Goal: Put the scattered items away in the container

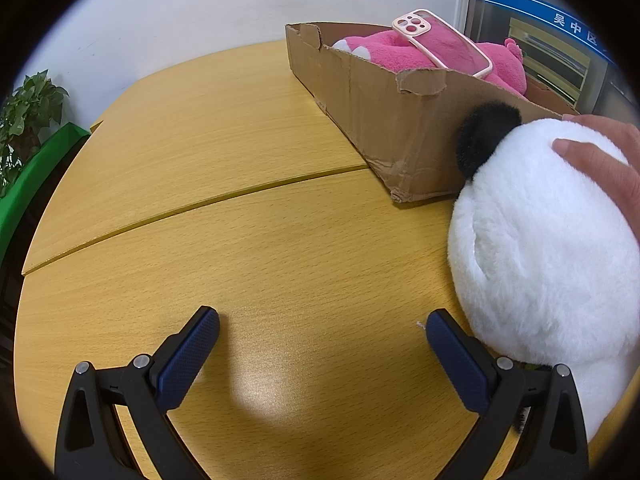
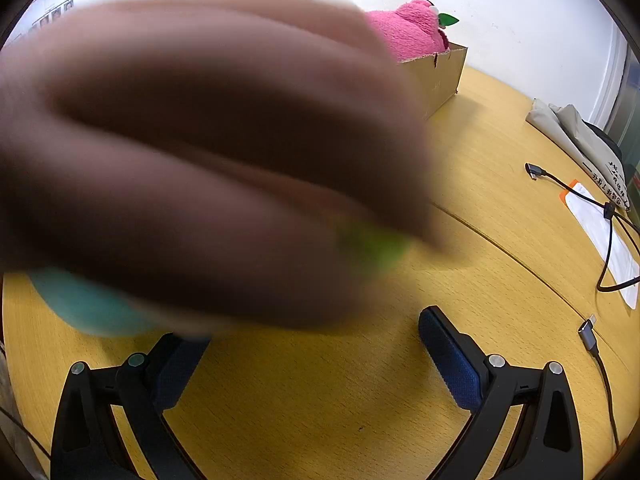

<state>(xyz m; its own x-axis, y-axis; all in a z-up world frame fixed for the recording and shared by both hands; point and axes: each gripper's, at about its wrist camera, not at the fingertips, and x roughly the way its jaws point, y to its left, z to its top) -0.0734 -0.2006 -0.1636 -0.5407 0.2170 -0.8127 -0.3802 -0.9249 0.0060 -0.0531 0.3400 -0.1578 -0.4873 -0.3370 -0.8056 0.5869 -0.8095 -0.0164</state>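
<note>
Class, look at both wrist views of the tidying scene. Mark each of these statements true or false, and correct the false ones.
1. The phone case lies on the pink plush toy inside the cardboard box. True.
2. The left gripper is shut on the white plush toy. False: its jaws stand open with only bare table between them; the toy sits beside its right finger.
3. A bare hand rests on the white plush toy. True.
4. The white plush toy is already in the box. False: it is outside, on the table by the box's near wall.
5. The right gripper holds a cable. False: it is open and the cable lies apart on the table.
</note>
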